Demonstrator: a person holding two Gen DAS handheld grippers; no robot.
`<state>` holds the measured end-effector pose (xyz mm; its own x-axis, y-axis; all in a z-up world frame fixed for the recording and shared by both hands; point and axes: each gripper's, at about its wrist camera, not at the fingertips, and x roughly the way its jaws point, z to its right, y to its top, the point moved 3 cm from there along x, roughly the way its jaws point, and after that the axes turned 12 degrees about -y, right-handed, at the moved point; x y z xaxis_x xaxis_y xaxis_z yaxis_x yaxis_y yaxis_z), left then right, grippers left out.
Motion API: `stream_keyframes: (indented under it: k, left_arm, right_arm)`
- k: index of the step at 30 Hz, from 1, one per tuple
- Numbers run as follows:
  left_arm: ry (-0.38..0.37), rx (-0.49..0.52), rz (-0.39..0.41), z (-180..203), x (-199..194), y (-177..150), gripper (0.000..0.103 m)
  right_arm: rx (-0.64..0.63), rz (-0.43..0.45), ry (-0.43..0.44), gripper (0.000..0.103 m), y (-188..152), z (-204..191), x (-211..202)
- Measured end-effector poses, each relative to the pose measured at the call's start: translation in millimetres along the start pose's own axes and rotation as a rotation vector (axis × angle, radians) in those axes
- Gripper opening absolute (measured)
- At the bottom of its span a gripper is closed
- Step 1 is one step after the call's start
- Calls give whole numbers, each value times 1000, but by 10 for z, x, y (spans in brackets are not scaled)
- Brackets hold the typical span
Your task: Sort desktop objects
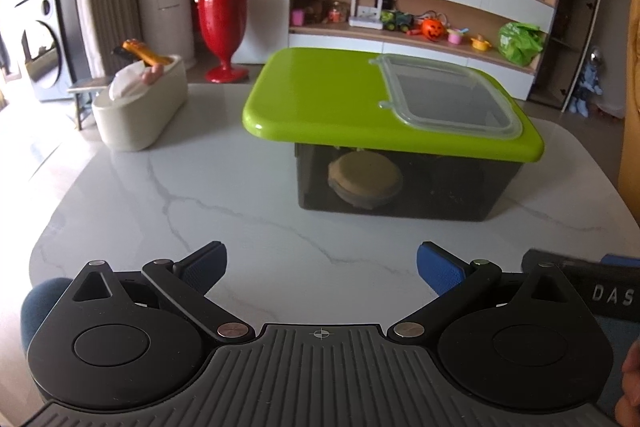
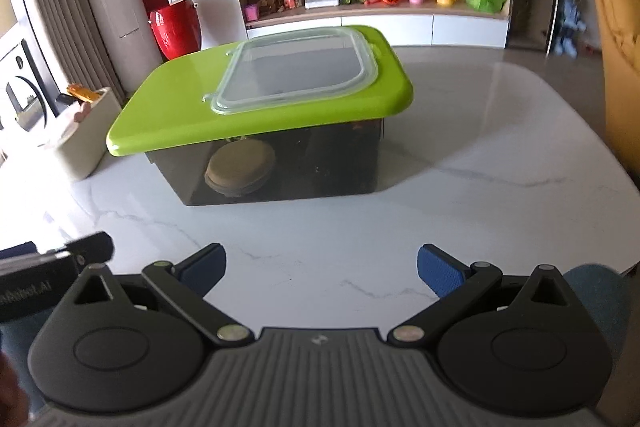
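A dark see-through storage box (image 1: 440,183) with a lime-green lid (image 1: 316,95) and a clear hatch (image 1: 448,95) stands on the white marble table (image 1: 200,195). A round tan-topped object (image 1: 364,179) lies inside it. The box also shows in the right wrist view (image 2: 328,163), with its lid (image 2: 168,107) closed. My left gripper (image 1: 320,269) is open and empty, low over the table's near edge, well short of the box. My right gripper (image 2: 320,269) is open and empty, likewise short of the box.
A cream oval holder (image 1: 140,111) with tissue and an orange-black item stands on the table left of the box; it also shows in the right wrist view (image 2: 84,147). A red vase (image 1: 222,27) and toy shelves (image 1: 420,27) stand behind. A yellow chair (image 2: 616,7) is at the right.
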<state>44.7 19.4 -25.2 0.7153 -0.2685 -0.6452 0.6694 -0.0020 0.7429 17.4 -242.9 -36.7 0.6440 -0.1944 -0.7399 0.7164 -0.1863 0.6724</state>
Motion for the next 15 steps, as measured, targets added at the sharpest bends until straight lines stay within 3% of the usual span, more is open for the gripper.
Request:
stream_keyframes:
  k: [15]
  left_arm:
    - [-8, 10, -15, 53, 31, -34, 103]
  right_arm:
    - [-23, 39, -9, 103, 17, 2, -67]
